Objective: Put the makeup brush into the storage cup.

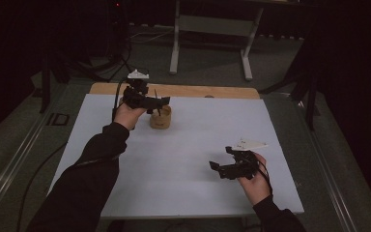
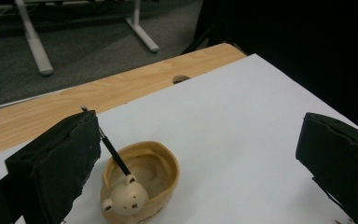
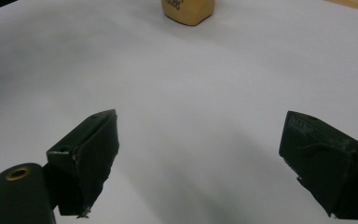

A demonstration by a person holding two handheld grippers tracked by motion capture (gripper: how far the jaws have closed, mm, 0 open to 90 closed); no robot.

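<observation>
One thin black stick (image 2: 115,157) already stands in the tan bear-faced cup (image 2: 142,186), which sits on the white counter (image 1: 188,145) toward its far left, so the drop-in looks done and what is left seems mainly to draw the left gripper (image 1: 155,102) clear. Its jaws are spread wide just above the cup, holding nothing. The stick leans, lower end inside the cup, upper end tilted toward the left jaw; whether it touches that jaw is hard to tell. The right gripper (image 1: 222,169) hovers near the counter's right front, well apart from the cup, jaws parted and empty.
</observation>
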